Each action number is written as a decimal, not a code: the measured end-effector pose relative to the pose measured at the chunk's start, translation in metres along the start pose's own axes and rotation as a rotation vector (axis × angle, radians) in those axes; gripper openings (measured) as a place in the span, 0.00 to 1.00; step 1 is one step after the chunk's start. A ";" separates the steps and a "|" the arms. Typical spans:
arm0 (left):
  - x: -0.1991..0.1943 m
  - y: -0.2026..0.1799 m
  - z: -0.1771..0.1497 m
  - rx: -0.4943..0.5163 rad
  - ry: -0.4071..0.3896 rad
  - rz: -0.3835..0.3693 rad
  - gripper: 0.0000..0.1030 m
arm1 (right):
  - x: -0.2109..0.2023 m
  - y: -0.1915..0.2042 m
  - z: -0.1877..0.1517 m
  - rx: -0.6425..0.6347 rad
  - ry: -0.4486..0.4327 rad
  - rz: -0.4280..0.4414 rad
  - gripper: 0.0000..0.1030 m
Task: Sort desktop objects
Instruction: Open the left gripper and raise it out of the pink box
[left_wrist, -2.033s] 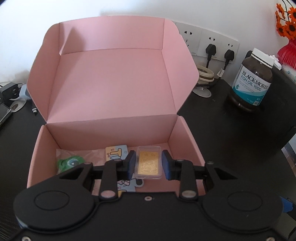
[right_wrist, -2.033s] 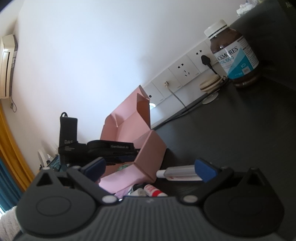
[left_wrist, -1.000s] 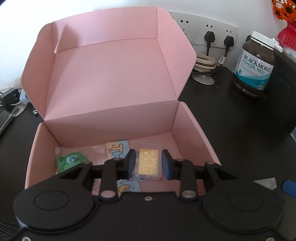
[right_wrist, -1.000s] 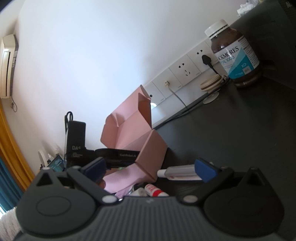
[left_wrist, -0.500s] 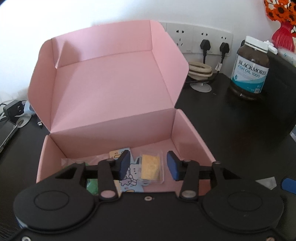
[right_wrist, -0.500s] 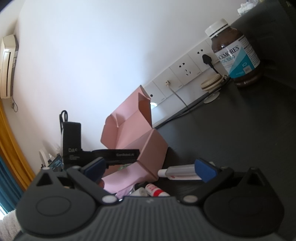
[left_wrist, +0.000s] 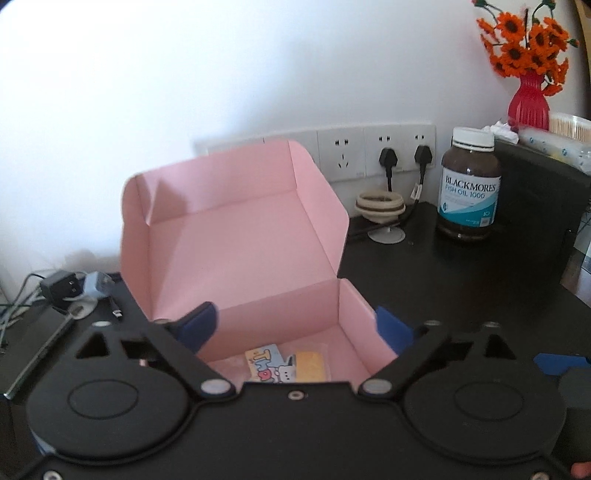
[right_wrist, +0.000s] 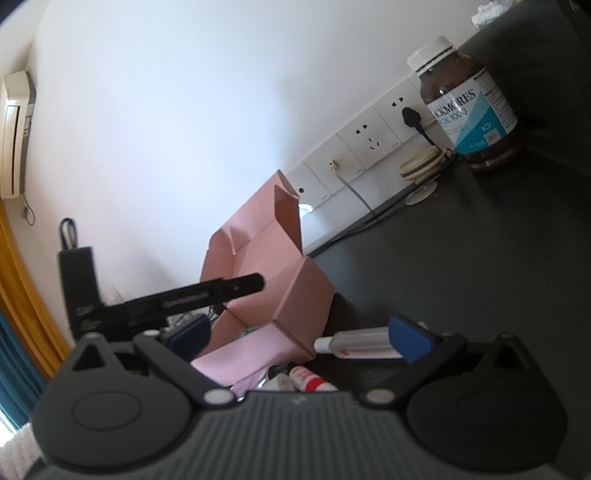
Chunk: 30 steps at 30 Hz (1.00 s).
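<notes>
The open pink box stands on the black desk, lid raised. On its floor lie a gold card in a clear case and a cartoon card. My left gripper hovers above the box's near edge, its jaws opening wide, nothing between them. In the right wrist view my right gripper is open and low over the desk. A white tube lies just inside its right finger, untouched, and a small red-and-white tube lies nearer. The pink box sits behind, with the left tool's black frame over it.
A brown fish oil bottle stands at the back right beside a black case. Wall sockets with plugs, a coiled cable holder and a red vase line the back. A charger lies left of the box.
My left gripper let go of the gold card, which now lies in the box, then opened wide and drew up and back. The right gripper stayed still.
</notes>
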<state>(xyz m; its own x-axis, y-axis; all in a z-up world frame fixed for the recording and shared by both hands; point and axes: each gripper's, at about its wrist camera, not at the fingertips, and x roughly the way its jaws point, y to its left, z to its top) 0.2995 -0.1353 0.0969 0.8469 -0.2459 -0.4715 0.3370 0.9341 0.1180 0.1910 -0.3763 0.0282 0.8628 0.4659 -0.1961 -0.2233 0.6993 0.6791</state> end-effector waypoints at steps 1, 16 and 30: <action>-0.003 0.000 0.000 -0.001 -0.005 0.000 0.98 | 0.000 0.000 0.000 0.002 0.000 0.000 0.99; -0.052 0.015 -0.016 -0.003 -0.085 -0.047 1.00 | 0.001 -0.003 0.001 0.017 -0.004 -0.004 0.99; -0.097 0.068 -0.074 -0.010 -0.141 -0.073 1.00 | 0.000 -0.003 0.002 0.022 -0.018 -0.017 0.99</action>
<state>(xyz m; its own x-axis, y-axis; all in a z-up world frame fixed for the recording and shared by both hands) 0.2095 -0.0291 0.0864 0.8701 -0.3463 -0.3509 0.3959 0.9149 0.0787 0.1921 -0.3797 0.0270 0.8746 0.4441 -0.1947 -0.1991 0.6950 0.6909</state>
